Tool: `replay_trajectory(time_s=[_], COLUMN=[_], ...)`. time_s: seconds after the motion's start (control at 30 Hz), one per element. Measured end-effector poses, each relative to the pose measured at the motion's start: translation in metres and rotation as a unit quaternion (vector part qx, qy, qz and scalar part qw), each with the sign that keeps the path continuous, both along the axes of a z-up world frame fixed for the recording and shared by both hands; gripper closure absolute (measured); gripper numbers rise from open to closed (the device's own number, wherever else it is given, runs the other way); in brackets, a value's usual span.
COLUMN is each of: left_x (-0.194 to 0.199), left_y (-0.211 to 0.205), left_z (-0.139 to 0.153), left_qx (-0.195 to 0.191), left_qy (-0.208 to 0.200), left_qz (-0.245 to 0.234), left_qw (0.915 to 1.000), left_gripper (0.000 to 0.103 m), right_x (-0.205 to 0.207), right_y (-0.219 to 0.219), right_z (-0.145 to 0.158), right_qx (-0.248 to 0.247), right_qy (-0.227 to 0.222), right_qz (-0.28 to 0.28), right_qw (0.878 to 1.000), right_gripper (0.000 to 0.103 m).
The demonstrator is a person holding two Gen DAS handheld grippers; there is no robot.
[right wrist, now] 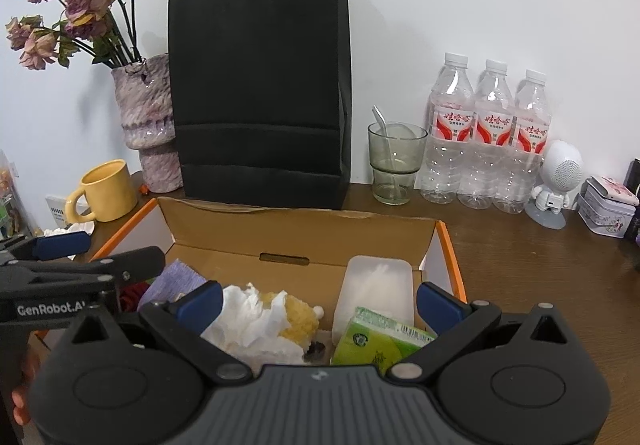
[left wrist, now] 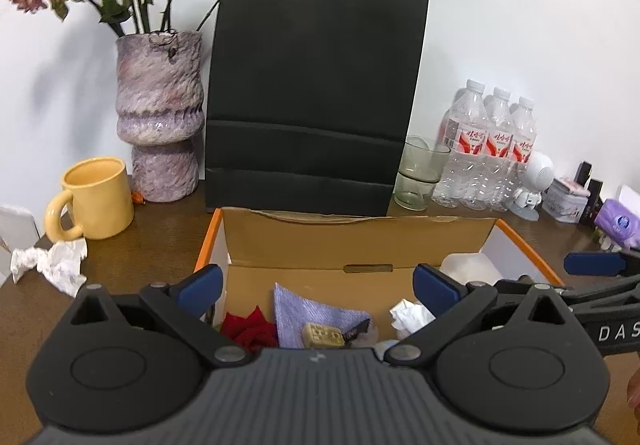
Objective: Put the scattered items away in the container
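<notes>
Left wrist: cardboard box (left wrist: 360, 229) contents half hidden.

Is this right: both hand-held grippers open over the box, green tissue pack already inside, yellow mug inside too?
Not quite. The yellow mug is not in the box; the left wrist view shows it standing on the table beside the vase. The rest holds: the left hand-held gripper and right hand-held gripper are open over the box, and the green tissue pack lies inside.
</notes>
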State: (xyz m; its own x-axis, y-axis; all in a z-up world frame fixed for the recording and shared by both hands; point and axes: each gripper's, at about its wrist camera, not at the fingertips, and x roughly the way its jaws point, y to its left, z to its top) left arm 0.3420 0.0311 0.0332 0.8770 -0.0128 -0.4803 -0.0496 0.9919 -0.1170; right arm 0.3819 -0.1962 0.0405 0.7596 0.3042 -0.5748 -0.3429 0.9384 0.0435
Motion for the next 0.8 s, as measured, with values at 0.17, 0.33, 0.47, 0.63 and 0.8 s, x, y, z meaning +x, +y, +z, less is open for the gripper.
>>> replay_trajectory(time_s=[0.17, 0.33, 0.47, 0.63, 0.8], left_x=[-0.025, -0.061, -0.094, -0.131, -0.158], left_y=[-0.007, -0.011, -0.015, -0.022, -0.024], left_z=[0.008, 0.022, 0.033, 0.042, 0.043], left_qx=[0.008, 0.000, 0.003, 0.013, 0.005], left_qy=[-0.001, -0.003, -0.004, -0.004, 0.010], left_qz=[-0.010, -0.008, -0.009, -0.011, -0.018], left_qw=[0.9999, 1.0000, 0.9999, 0.9998, 0.9998], left_gripper=[0.000, 0.000, 0.000, 0.000, 0.000], right_x=[-0.026, -0.066, -0.102, -0.140, -0.172], right_y=[-0.007, -0.014, -0.020, -0.026, -0.030], right_z=[0.011, 0.025, 0.034, 0.042, 0.043], right_qx=[0.000, 0.001, -0.005, -0.002, -0.016], right_qy=[-0.005, -0.013, -0.019, -0.020, -0.020], right_qz=[-0.005, -0.005, -0.006, -0.006, -0.010], right_qw=[1.000, 1.000, 1.000, 1.000, 1.000], right_gripper=[0.000, 0.000, 0.000, 0.000, 0.000])
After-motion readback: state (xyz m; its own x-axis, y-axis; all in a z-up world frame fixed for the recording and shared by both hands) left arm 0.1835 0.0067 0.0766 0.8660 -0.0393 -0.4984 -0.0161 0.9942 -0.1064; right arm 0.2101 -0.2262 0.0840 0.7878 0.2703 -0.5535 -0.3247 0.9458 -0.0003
